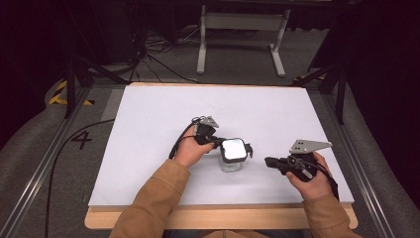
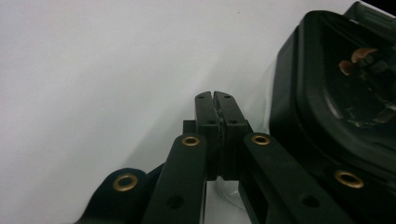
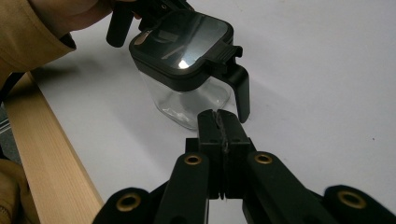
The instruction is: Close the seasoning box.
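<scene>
A black "4" (image 1: 81, 140) is marked on the grey floor left of the table.

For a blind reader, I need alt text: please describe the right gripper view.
A clear glass jar with a black lid and a black handle stands on a white table. The right gripper, jaws shut, points at it from close by, while the left gripper reaches the lid from behind.

We see a clear glass jar (image 3: 187, 105) with a glossy black lid (image 3: 184, 42) and a black handle (image 3: 240, 91). Both tongs (image 2: 215, 100) (image 3: 218, 119) are matte black with brass-coloured rivets. The counter (image 1: 163, 114) is plain white with a pale wood edge (image 3: 42, 154). The sleeves (image 1: 153, 203) are tan.
</scene>
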Demonstrator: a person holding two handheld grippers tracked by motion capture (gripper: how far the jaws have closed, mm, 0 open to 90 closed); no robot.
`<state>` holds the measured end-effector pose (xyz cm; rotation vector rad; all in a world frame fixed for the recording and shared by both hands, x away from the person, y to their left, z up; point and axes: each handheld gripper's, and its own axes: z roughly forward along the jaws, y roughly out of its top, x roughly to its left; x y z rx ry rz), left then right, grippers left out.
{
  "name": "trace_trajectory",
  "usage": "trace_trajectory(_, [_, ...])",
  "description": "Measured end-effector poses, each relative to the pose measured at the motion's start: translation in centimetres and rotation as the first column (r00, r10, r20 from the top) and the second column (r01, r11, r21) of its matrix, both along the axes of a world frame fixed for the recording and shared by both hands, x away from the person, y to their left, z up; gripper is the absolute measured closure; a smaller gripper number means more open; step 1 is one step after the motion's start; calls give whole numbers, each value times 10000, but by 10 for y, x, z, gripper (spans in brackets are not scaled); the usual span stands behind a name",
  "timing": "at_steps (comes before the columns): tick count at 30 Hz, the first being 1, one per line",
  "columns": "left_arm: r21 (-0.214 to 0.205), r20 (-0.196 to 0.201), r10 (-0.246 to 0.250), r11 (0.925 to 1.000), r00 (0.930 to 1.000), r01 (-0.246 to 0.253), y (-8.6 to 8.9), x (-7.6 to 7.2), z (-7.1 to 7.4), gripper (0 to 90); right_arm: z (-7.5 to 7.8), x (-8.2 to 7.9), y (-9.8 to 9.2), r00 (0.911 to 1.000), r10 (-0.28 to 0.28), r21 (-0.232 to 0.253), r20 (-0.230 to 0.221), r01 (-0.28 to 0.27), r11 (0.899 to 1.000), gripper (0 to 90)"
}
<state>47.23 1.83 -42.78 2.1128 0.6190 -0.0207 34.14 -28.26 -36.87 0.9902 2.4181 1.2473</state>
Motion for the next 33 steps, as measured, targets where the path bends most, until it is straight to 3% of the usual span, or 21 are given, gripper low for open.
trace_trajectory(8, [208,-172,-61,9998,9998,64,8,-3,2,900,0,2,1,9999,101,6,-27,-101,9999,898])
trace_trajectory(14, [658,-250,-292,9974,9993,308,14,-9,5,900,-1,7,5,9996,252,28,-149,-251,9997,898])
trace_trajectory(15, [909,-246,-407,9949,9989,428,16,-11,7,899,-2,8,6,9995,292,-6,-139,-292,9996,898])
trace_trajectory(16, [753,-181,-298,9967,9994,311,16,-13,6,899,-2,10,6,9993,315,4,-195,-315,9995,898])
trace_trajectory(18, [959,-188,-308,9949,9993,325,17,-15,7,899,-3,12,8,9991,344,-25,-247,-344,9994,898])
trace_trajectory(24, [872,-203,-323,9956,9993,339,17,-20,5,899,-12,23,15,9971,514,-108,-556,-520,9986,900])
trace_trajectory(28, [1054,-296,-519,9929,9982,547,16,-25,5,900,-21,36,22,9957,484,-395,-789,-517,9979,900])
trace_trajectory(33, [1244,-390,-808,9886,9960,850,15,-30,7,900,-23,38,17,9964,298,-545,-799,-342,9979,900])
